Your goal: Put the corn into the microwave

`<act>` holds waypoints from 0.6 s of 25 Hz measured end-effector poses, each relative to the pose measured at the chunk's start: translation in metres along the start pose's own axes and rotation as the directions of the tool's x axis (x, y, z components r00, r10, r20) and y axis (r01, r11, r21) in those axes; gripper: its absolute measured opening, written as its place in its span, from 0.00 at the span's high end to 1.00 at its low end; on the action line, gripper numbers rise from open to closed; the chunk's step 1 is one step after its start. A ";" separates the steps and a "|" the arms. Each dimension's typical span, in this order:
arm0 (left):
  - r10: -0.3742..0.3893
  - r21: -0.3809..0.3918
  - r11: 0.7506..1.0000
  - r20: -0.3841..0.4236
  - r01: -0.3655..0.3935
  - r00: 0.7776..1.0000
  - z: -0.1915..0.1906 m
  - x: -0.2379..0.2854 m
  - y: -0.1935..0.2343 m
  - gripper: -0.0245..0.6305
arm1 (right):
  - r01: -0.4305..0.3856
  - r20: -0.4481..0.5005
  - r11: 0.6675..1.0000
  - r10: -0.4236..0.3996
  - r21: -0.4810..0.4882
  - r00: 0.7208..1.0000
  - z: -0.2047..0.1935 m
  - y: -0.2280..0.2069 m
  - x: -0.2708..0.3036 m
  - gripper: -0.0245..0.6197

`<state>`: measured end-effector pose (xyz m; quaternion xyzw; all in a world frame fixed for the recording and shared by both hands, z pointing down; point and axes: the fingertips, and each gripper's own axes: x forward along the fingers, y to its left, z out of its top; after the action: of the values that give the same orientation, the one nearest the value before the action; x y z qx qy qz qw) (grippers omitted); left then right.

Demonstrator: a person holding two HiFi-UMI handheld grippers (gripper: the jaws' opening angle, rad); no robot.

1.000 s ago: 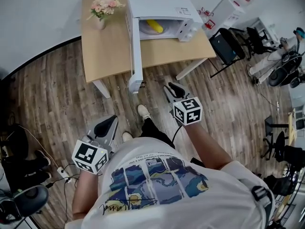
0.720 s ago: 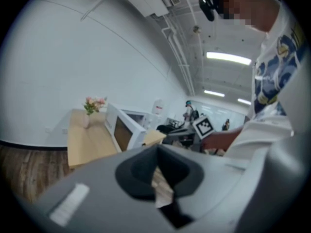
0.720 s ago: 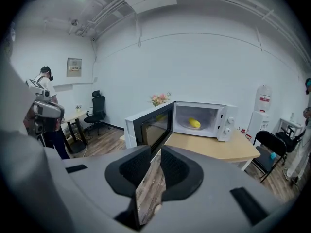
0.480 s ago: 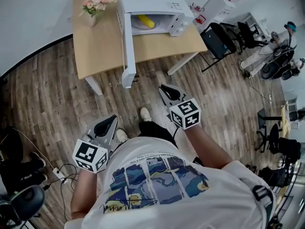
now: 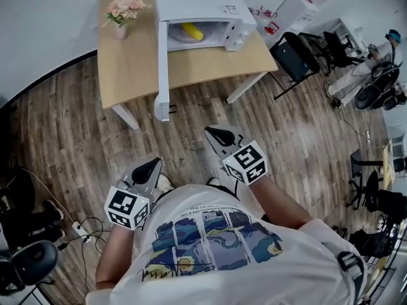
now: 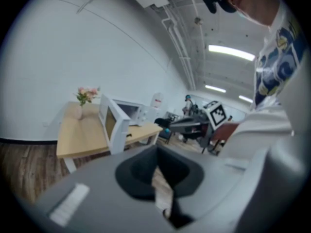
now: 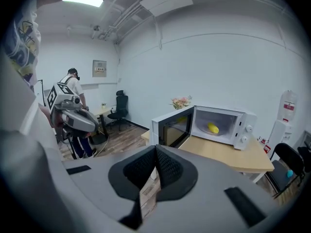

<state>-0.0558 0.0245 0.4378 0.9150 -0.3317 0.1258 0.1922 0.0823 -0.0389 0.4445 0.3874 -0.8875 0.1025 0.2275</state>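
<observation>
The yellow corn [image 5: 193, 32] [image 7: 213, 128] lies inside the white microwave [image 5: 210, 5] [image 7: 228, 123] on the wooden table [image 5: 133, 68]. The microwave door [image 5: 162, 62] [image 7: 172, 127] [image 6: 112, 125] hangs wide open toward me. My right gripper [image 5: 219, 135] [image 7: 155, 150] is held over the floor well short of the table. Its jaws are closing and meet at the tips with nothing between them. Lower left, my left gripper [image 5: 147, 168] [image 6: 156, 152] is shut and empty, close to my body. The corn is hidden in the left gripper view.
A vase of pink flowers [image 5: 121, 11] stands on the table's left corner. Black chairs [image 5: 299, 56] and white equipment are to the table's right. Cables and a power strip [image 5: 82, 230] lie on the wooden floor at left. Another person [image 7: 73, 96] stands in the background.
The table and microwave now sit farther from both grippers. The right gripper has drawn back and left toward my body; the left gripper has shifted slightly right and down.
</observation>
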 end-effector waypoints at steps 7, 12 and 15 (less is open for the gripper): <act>-0.071 0.073 0.995 -0.009 0.071 0.997 0.024 0.074 -0.076 0.95 | 0.039 0.009 0.996 -0.040 0.080 0.999 -0.042 -0.041 -0.070 0.95; -0.115 0.121 0.986 -0.032 0.118 0.993 0.037 0.117 -0.126 0.95 | 0.072 0.023 0.989 -0.076 0.125 0.997 -0.066 -0.077 -0.117 0.95; -0.126 0.138 0.982 -0.062 0.133 0.990 0.033 0.139 -0.150 0.95 | 0.084 0.037 0.985 -0.091 0.154 0.995 -0.083 -0.095 -0.142 0.95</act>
<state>0.1497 0.0385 0.4174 0.9423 -0.2566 0.1604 0.1434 0.2632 0.0173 0.4494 0.4443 -0.8640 0.1513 0.1823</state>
